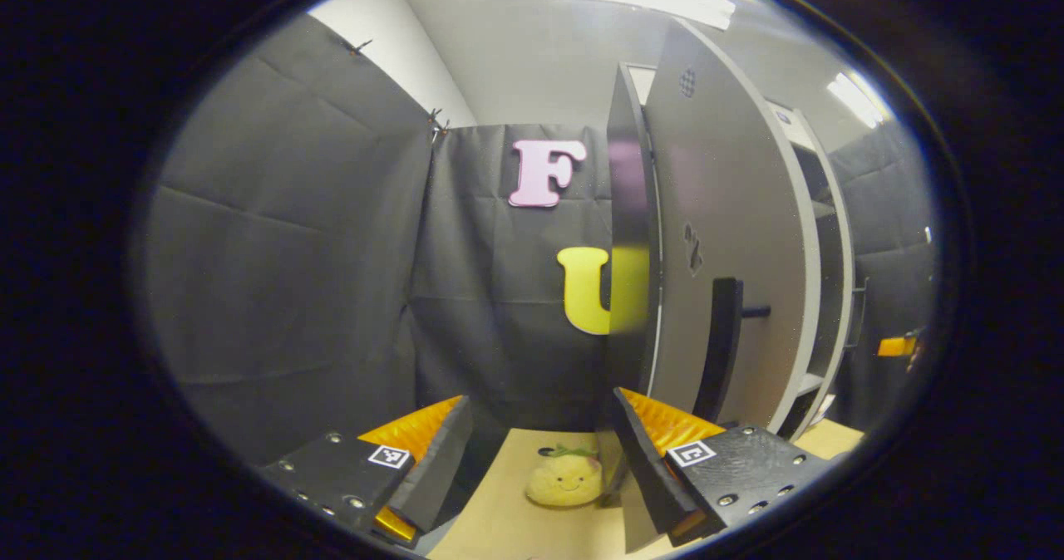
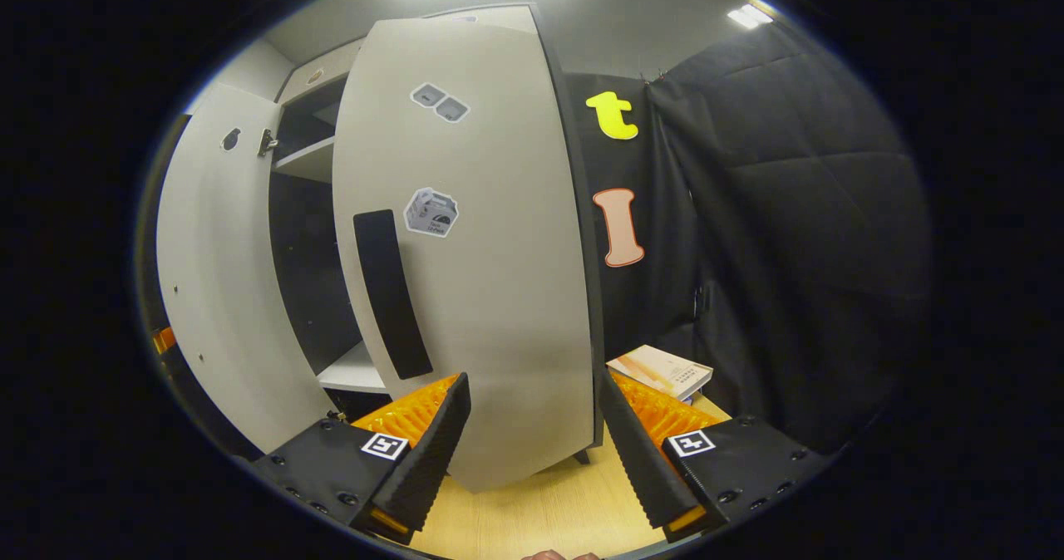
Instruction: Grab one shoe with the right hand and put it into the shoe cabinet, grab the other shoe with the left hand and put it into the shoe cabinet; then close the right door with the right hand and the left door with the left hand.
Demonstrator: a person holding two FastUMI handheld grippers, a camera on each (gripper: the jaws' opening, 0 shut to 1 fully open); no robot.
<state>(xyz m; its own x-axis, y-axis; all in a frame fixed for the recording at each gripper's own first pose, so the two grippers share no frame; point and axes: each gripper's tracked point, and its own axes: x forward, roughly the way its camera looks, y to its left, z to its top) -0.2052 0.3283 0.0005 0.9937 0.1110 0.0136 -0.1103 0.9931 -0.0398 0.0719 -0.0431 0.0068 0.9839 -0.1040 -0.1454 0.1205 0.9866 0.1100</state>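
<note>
- Left gripper [image 1: 540, 452]: jaws spread wide, nothing between them; low over the floor, just left of the left door.
- Plush toy [image 1: 564, 478]: yellow, on the tan floor [image 1: 499, 527] just beyond the left gripper's fingers, near the door's foot.
- Left door [image 1: 723, 236]: grey, standing open, seen nearly edge-on; dark upright handle [image 1: 720, 348] on its face; stickers too small to make out.
- Cabinet [image 1: 823, 236]: white shelves showing behind the left door, to the right.
- Right gripper [image 2: 532, 435]: jaws spread wide, holding nothing; close up to the right door's lower edge, which sits between the fingers without touching either.
- Right door [image 2: 490, 277]: grey, partly open, dark upright handle [image 2: 391, 294], three stickers on its face.
- Cabinet interior [image 2: 307, 236]: dark, a white shelf [image 2: 312, 159] up high, another lower; the left door's inner face lies further left.
- Shoes: cannot be made out in the dark interior.
- Book [image 2: 661, 371]: lying flat on the floor to the right of the right door, by the black cloth.
</note>
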